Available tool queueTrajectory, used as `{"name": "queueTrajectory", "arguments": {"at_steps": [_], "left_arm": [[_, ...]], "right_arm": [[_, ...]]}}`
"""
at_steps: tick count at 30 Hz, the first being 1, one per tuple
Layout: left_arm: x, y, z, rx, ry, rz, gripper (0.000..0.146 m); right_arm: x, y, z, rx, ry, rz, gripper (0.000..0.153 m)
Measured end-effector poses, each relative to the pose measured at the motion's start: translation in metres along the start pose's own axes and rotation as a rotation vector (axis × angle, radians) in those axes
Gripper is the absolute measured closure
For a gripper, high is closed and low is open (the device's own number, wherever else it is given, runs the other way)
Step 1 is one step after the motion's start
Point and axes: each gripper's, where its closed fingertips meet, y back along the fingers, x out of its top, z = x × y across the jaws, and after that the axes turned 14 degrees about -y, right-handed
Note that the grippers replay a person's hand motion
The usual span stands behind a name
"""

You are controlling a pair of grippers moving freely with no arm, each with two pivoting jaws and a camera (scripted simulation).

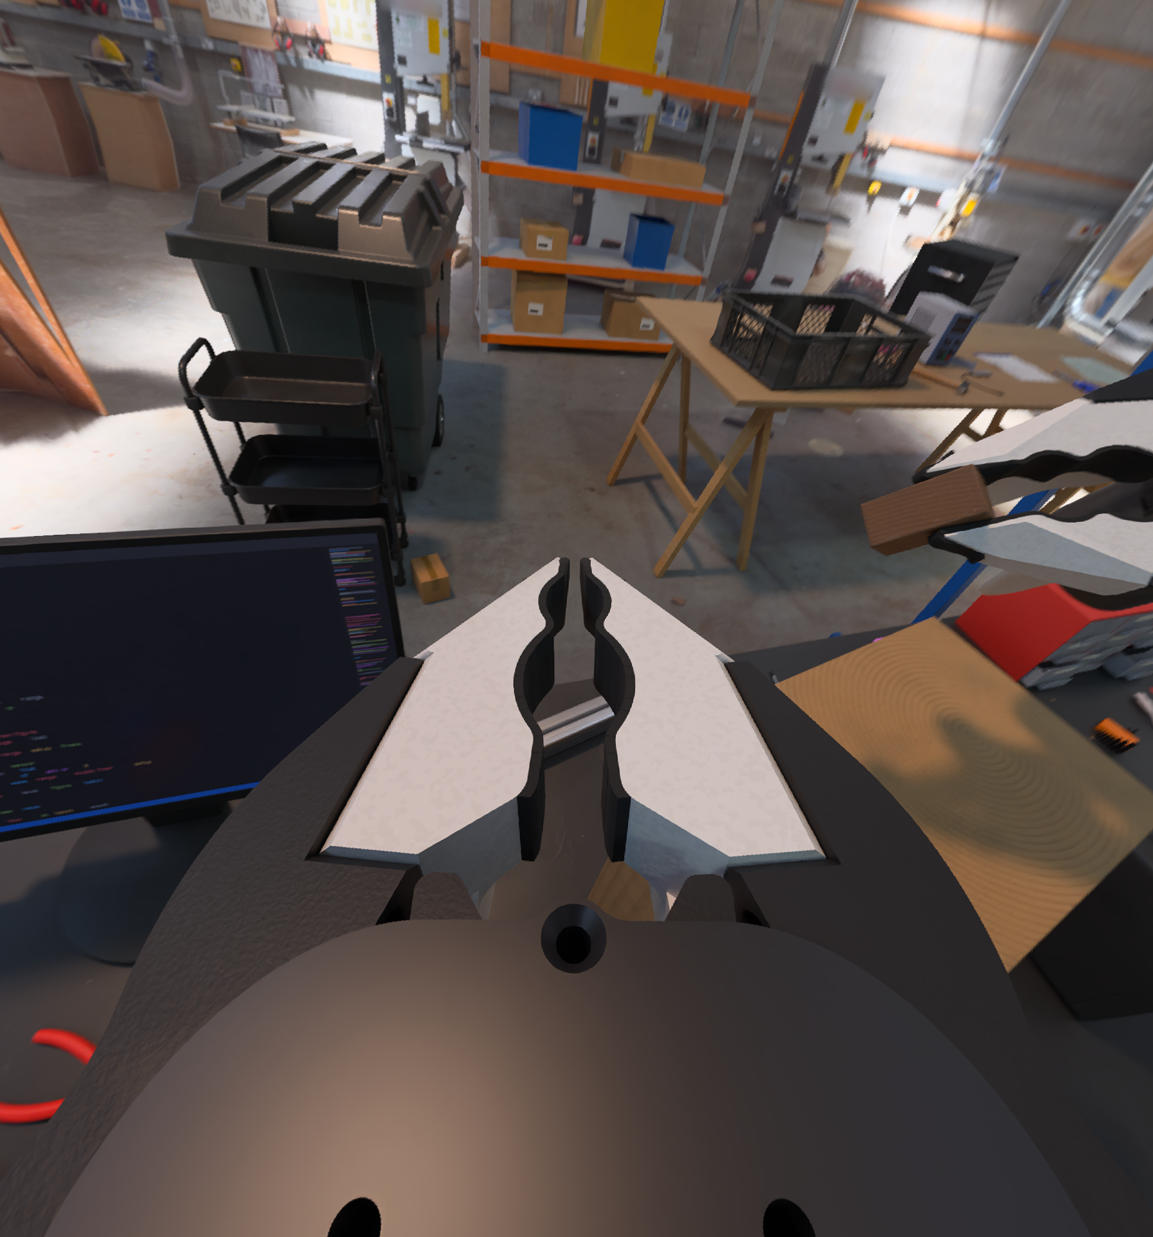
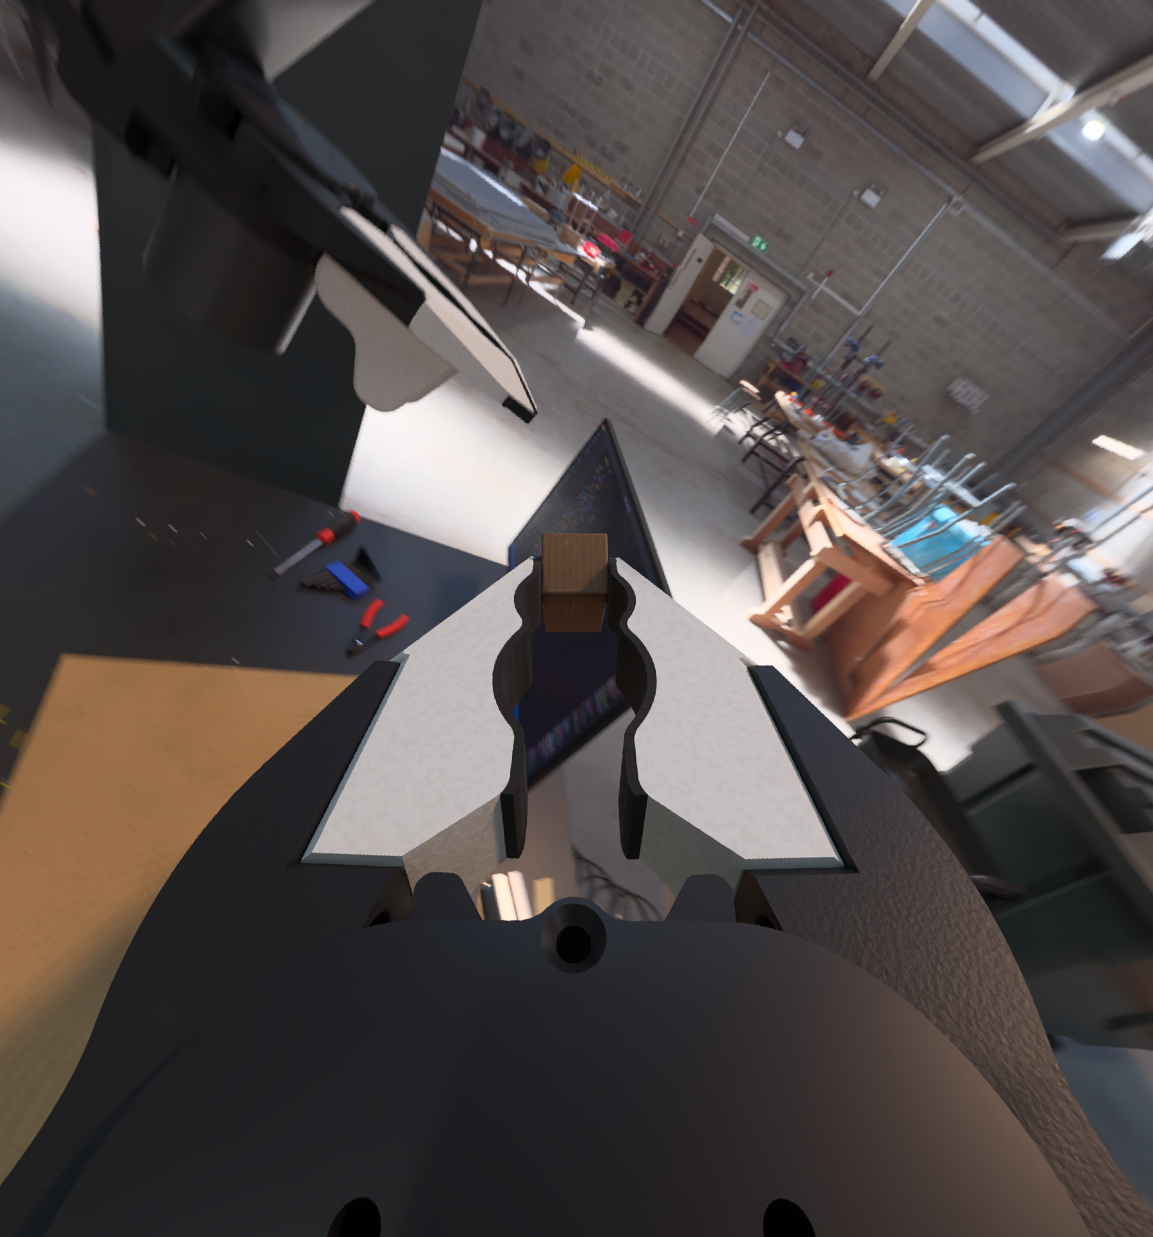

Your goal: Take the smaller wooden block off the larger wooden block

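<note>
My right gripper is shut on the smaller wooden block, a dark brown piece held at the fingertips, in the air. In the left wrist view the right gripper comes in from the right with that block, lifted above and behind the larger wooden block. The larger block, light tan and flat-topped, rests on the dark table and also shows in the right wrist view. My left gripper is shut and empty, to the left of the larger block. It also shows in the right wrist view, at the upper left.
A monitor stands on the table at the left. A red parts organiser sits behind the larger block, with an orange brush beside it. Red-handled pliers, hex keys and a screwdriver lie on the table.
</note>
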Motion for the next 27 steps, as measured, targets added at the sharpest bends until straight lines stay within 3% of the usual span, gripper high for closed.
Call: {"name": "queueTrajectory", "arguments": {"at_steps": [7,14,27], "left_arm": [[-0.009,-0.011,0.018,0.035,-0.202,-0.063,0.143],[-0.01,-0.011,0.019,0.032,-0.208,-0.071,0.143],[-0.01,-0.01,0.019,0.029,-0.205,-0.07,0.143]], "right_arm": [[-0.012,0.002,-0.007,-0.052,0.199,-0.037,0.134],[-0.014,0.002,-0.008,-0.1,0.332,-0.059,0.134],[-0.013,0.002,-0.006,-0.132,0.39,-0.068,0.134]]}}
